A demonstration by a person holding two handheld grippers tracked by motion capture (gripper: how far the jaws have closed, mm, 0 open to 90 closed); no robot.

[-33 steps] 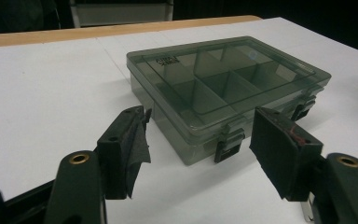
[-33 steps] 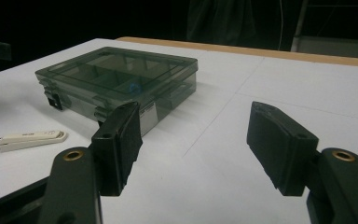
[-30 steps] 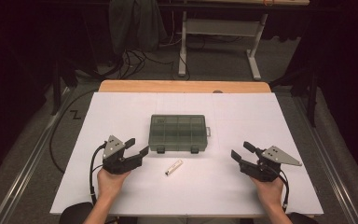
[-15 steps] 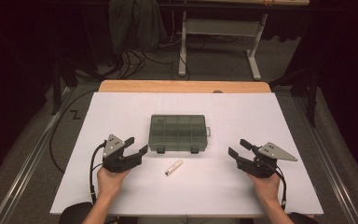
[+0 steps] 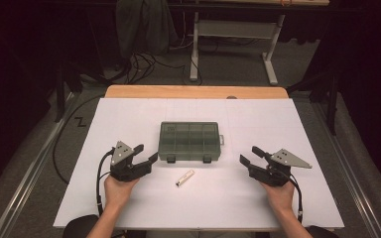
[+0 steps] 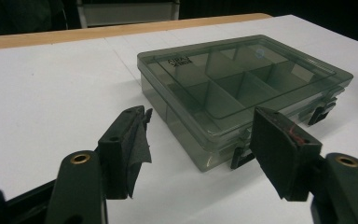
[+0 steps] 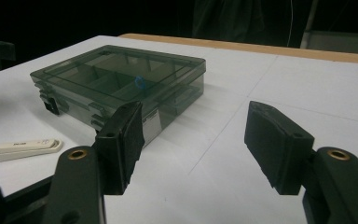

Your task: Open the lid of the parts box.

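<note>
A smoky, translucent compartment box [image 5: 190, 142] is seen lying flat near the middle of the white desk [image 5: 129, 119], its lid closed and its two dark latches facing the person's side. Through the lid, the dividers between the compartments can be made out, and in the right gripper view a small blue item [image 7: 139, 83] is visible inside the box (what it is cannot be told). Just in front of the box, a little toward its right half, a small cream-coloured clip-like object [image 5: 184, 178] lies on the desk, apart from the box and from both tools. The left tool [image 5: 146, 153] is held low at the left of the box, near its front-left corner but not touching it; its jaws are spread wide and nothing is gripped between them — in the left gripper view the box corner [image 6: 214, 154] is framed in the gap. The right tool [image 5: 251, 154] is held at the right of the box, well apart from it, jaws likewise spread and empty. Each tool is grasped from behind by a hand [image 5: 119, 191] resting over the desk's near edge.
</note>
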